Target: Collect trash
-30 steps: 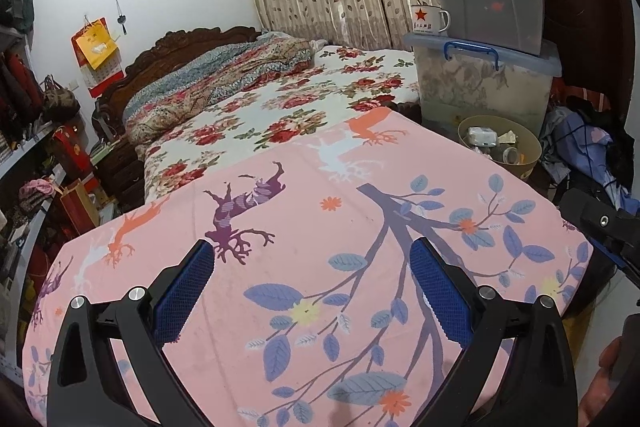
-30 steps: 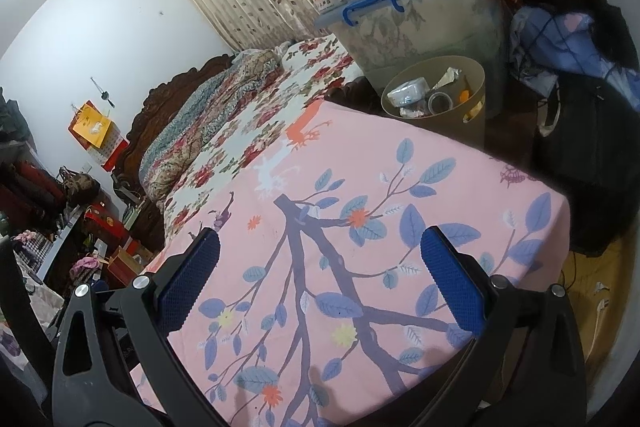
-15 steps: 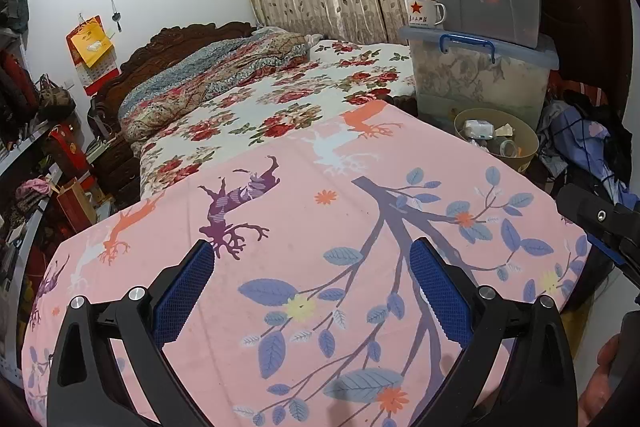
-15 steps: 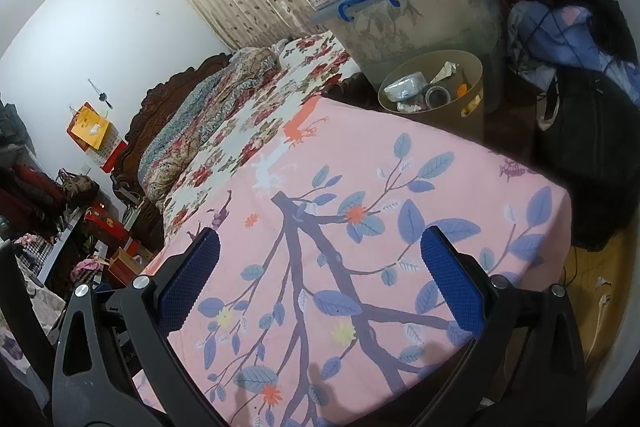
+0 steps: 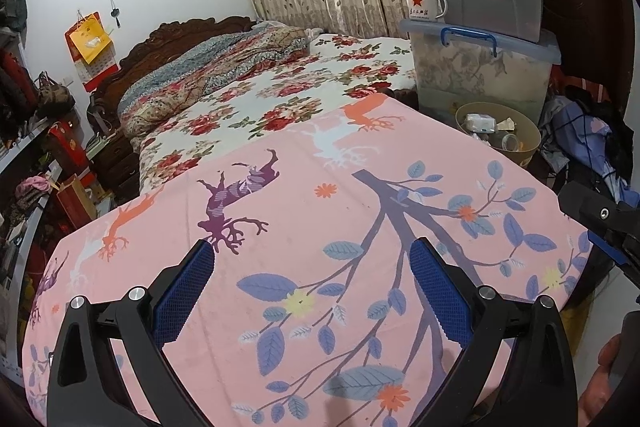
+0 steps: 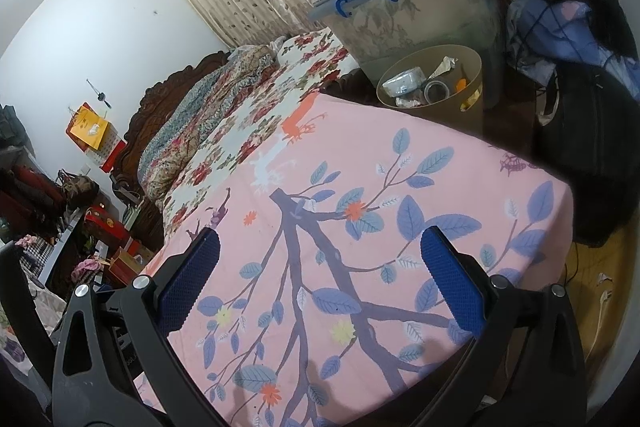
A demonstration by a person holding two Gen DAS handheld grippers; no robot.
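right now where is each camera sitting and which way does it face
Left wrist: sits on the left tongs, above the pink tree-print sheet, facing the headboard; both its open fingers, the right tongs' tip and a bit of hand show.
Right wrist: sits on the right tongs, tilted, facing the trash bin and stacked storage boxes; both its open fingers show.
Shared: sheet, trash bin, star mug, floral bed.
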